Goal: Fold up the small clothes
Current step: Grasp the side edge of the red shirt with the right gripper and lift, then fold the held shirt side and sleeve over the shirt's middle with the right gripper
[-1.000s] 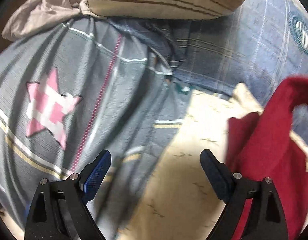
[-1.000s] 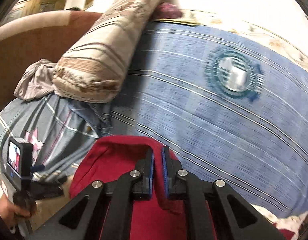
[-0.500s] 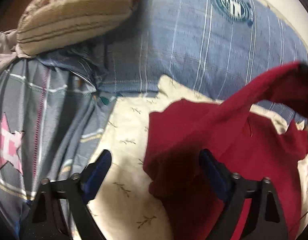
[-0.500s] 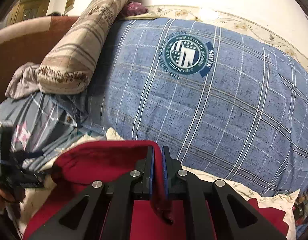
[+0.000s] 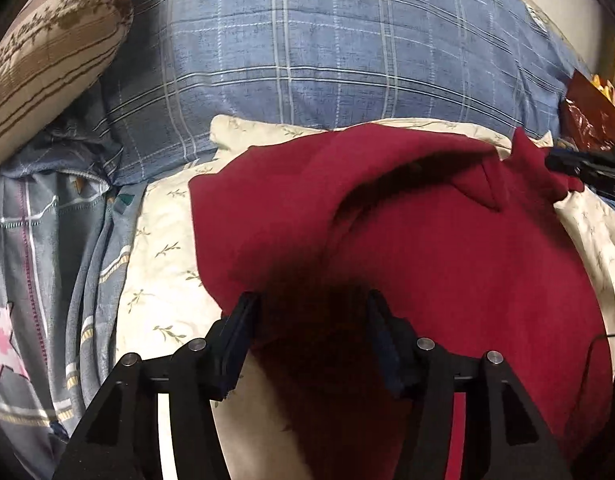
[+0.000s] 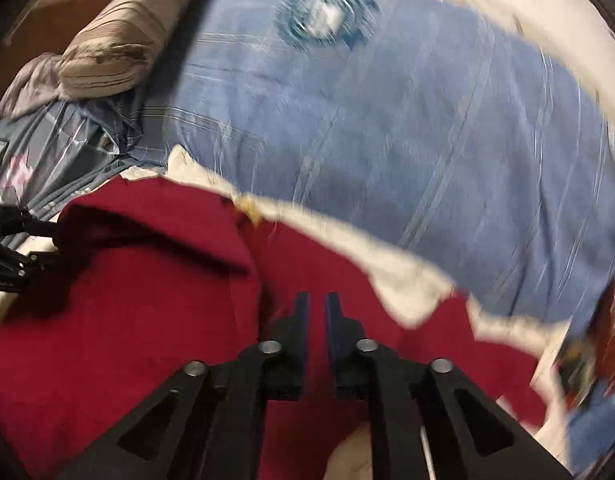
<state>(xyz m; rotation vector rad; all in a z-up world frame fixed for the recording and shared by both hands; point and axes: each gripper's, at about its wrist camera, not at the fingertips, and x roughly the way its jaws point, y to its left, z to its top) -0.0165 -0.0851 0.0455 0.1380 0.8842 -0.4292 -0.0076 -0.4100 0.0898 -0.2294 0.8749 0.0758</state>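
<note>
Evidently the red garment (image 5: 447,264), carried aloft a second ago, now lies spread on the cream floral bedsheet (image 5: 163,264), below the blue plaid pillow (image 5: 327,52) at 12 o'clock. Judgement: laying-out is nearly done; folding can begin. Left tongs (image 5: 311,320) have narrowed from wide open to partly open, straddling a raised fold of the garment's near edge, not yet clamped. Right tongs (image 6: 316,312) stay almost closed, a slim gap visible; whether cloth remains pinched cannot be told.

Cream sheet (image 5: 163,264) carries red garment (image 5: 447,264), blue plaid pillow (image 5: 327,60).
</note>
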